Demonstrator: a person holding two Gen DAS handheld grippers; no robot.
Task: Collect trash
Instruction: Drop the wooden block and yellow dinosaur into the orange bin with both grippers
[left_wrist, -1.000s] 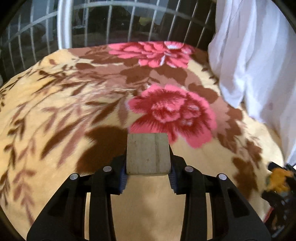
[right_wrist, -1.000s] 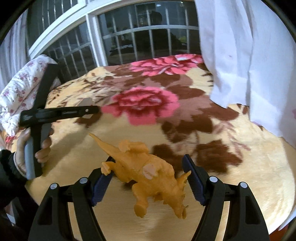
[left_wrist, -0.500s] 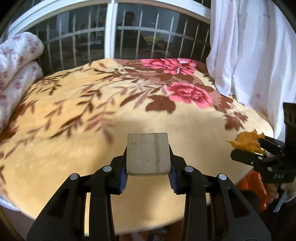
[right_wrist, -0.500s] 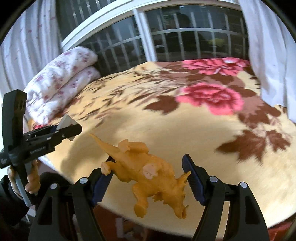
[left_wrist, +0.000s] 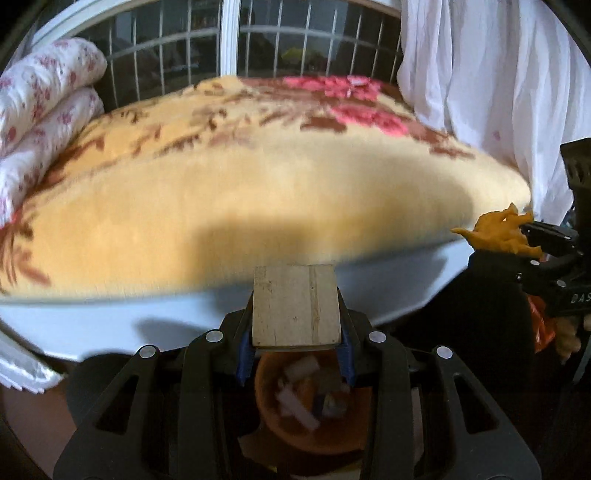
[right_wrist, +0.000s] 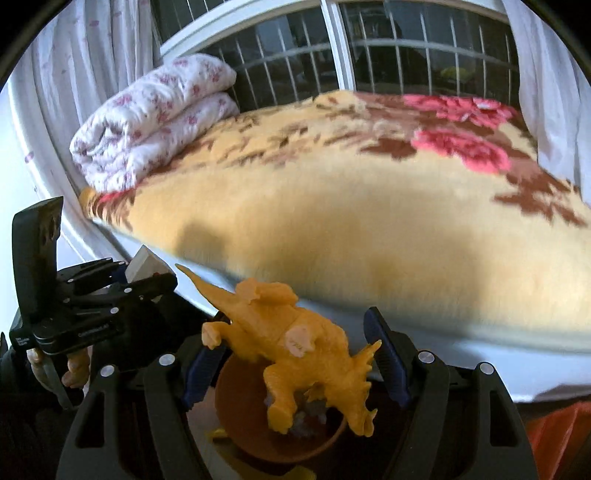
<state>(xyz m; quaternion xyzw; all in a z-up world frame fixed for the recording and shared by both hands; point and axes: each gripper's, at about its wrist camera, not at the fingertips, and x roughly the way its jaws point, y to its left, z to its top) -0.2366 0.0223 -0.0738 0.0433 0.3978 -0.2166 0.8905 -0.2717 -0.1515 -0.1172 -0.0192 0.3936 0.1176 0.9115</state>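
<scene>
One partial "DAS" on right claw (left_wrist: 517, 236)

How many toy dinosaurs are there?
1. The orange toy dinosaur sits between the right tool's blue pads, above the orange bin. More could be hidden among the blurred bits in the bin.

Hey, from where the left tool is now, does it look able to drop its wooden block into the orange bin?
Probably yes. The left tool, shut on the wooden block, points down over the orange bin, whose open top shows just beneath with nothing between them.
</scene>
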